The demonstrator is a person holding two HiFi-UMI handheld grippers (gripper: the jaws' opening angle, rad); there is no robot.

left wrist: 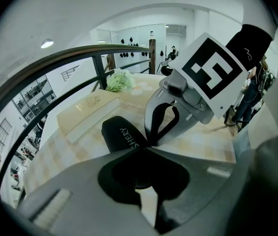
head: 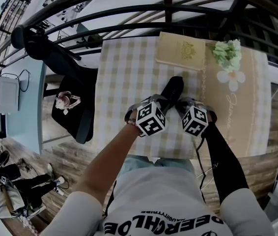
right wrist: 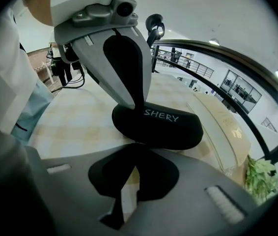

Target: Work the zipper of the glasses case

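Black glasses case [right wrist: 163, 127], L hand-held gripper [left wrist: 149, 147] & R hand-held gripper [right wrist: 135, 143] closed — tips at near end

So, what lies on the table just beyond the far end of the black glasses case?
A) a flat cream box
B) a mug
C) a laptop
A: the flat cream box lies just past the glasses case, next to the green flowers.
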